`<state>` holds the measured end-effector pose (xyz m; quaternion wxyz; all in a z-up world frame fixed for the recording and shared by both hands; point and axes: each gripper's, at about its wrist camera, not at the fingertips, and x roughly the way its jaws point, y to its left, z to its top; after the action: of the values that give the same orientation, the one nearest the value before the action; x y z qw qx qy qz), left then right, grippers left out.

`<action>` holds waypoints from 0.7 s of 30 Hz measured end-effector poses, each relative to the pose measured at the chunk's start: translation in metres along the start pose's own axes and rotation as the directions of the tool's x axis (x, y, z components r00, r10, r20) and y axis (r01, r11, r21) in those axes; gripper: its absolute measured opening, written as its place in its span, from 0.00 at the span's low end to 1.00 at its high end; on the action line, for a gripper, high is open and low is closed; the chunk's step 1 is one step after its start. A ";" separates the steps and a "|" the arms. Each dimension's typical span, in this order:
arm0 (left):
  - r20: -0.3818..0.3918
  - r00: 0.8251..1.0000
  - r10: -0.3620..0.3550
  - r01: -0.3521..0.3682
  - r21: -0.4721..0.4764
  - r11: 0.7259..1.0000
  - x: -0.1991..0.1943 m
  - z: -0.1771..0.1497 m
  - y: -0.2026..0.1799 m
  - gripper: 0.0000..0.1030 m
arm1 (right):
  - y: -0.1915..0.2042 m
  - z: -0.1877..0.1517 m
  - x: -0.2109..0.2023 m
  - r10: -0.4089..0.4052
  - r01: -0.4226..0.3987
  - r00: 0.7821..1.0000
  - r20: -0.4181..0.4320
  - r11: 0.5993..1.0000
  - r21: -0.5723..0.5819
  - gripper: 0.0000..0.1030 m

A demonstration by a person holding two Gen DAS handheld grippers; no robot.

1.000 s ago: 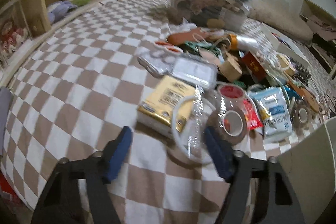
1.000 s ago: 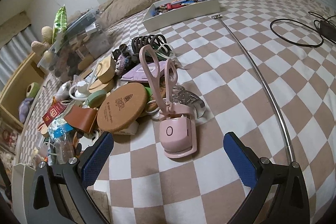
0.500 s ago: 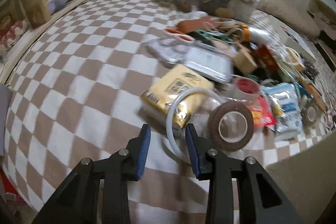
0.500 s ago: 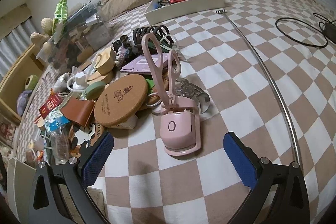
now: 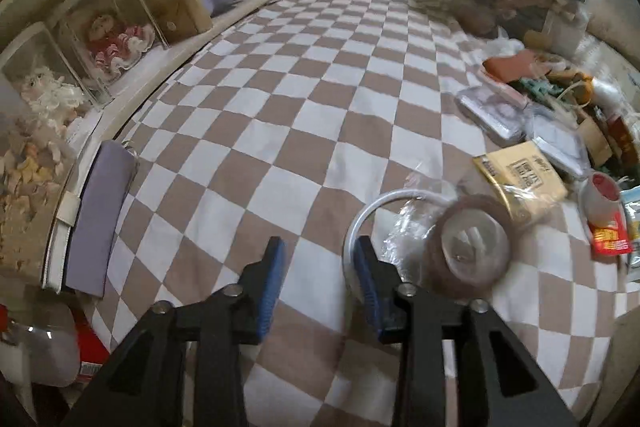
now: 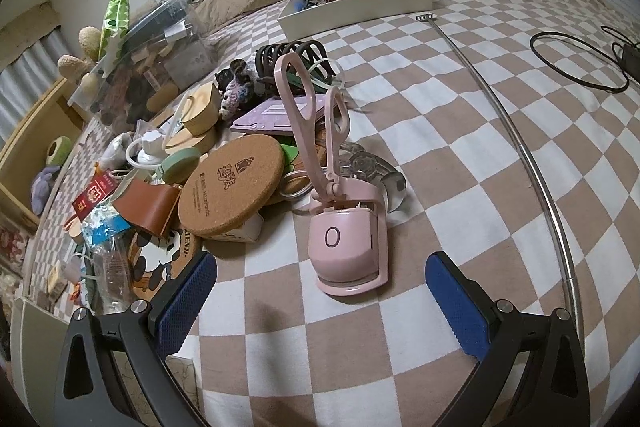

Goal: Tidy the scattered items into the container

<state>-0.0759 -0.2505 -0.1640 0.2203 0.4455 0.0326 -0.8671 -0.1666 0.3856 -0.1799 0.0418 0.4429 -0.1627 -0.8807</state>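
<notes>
My left gripper [image 5: 320,259] hovers over bare checkered bedspread. Its jaws are opening and nothing is between them. A white ring [image 5: 392,193] and a brown tape roll in clear wrap [image 5: 468,247] lie just right of its right finger. A yellow pack [image 5: 520,179] sits behind them. My right gripper [image 6: 320,263] stands wide open, with a pink eyelash curler [image 6: 344,239] lying just ahead between its fingers, untouched. Behind the curler the heap holds a cork coaster [image 6: 232,187] and a brown leather case [image 6: 146,205]. A full clear plastic box [image 6: 160,43] stands at the back.
A white box of pens [image 6: 360,7] sits far back. A long metal rod [image 6: 536,163] and a black cable [image 6: 576,63] lie on the right. Wooden shelves with dolls [image 5: 120,39] line the bed's left edge. A pale box corner [image 6: 24,327] shows at the lower left.
My left gripper went from wide around the ring and wrap to nearly shut, then parted again and swung left; ring and tape now lie right of it. The right gripper barely moved.
</notes>
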 end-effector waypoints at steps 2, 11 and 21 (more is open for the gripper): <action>0.061 0.997 -0.050 0.051 -0.014 0.999 -0.013 -0.001 0.003 0.86 | 0.000 0.000 0.000 0.000 0.000 1.000 0.000 1.000 0.000 1.00; 0.119 0.947 -0.298 0.287 0.096 0.953 -0.043 0.012 -0.043 1.00 | -0.002 0.001 -0.006 0.035 -0.036 0.999 0.027 0.999 0.015 1.00; -0.088 0.928 -0.363 0.346 -0.161 0.924 0.003 0.013 -0.059 1.00 | -0.003 0.007 -0.021 0.079 -0.080 0.991 0.111 0.997 0.008 1.00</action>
<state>-0.1114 -0.2019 -0.1673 0.0885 0.4650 0.1874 -0.8607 -0.1596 0.3946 -0.1605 0.0650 0.3869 -0.1876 -0.9005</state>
